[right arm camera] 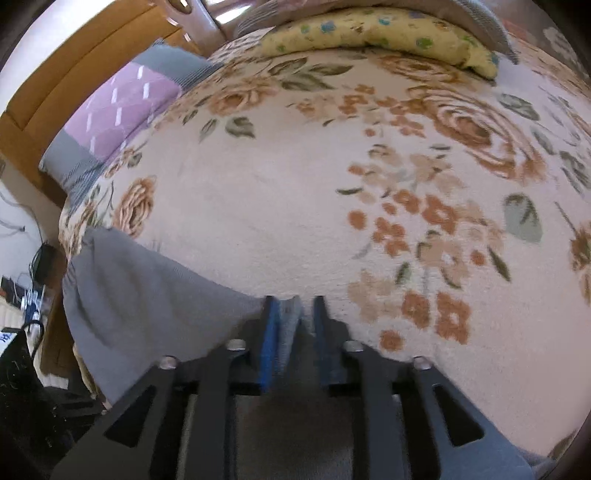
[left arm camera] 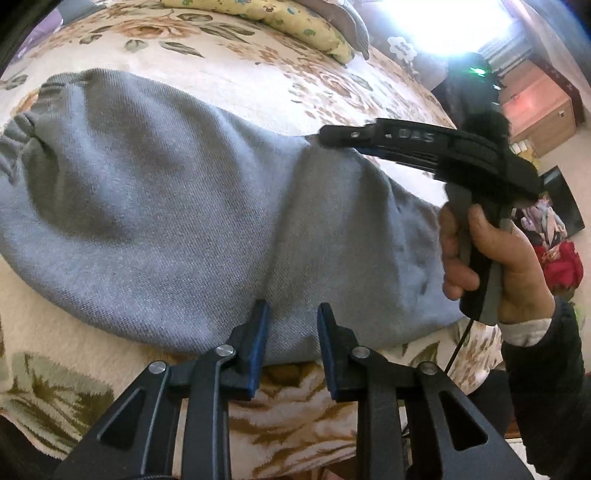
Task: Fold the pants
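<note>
Grey pants (left arm camera: 177, 206) lie folded across a floral bedspread (left arm camera: 229, 66), waistband bunched at far left. Left gripper (left arm camera: 291, 314) sits at the near edge of the cloth, jaws partly apart over the fabric, not pressing it. Right gripper (right arm camera: 293, 306), held in a hand (left arm camera: 480, 251), has its tip on the far edge of the pants; a fold of grey cloth sits between its blue pads (right arm camera: 267, 332), touching the left one, with a gap to the right. Fabric is a soft twill-like knit; bedspread plush, cream with orange roses. Yellow flower-print pillow (right arm camera: 388, 33) at the far side.
</note>
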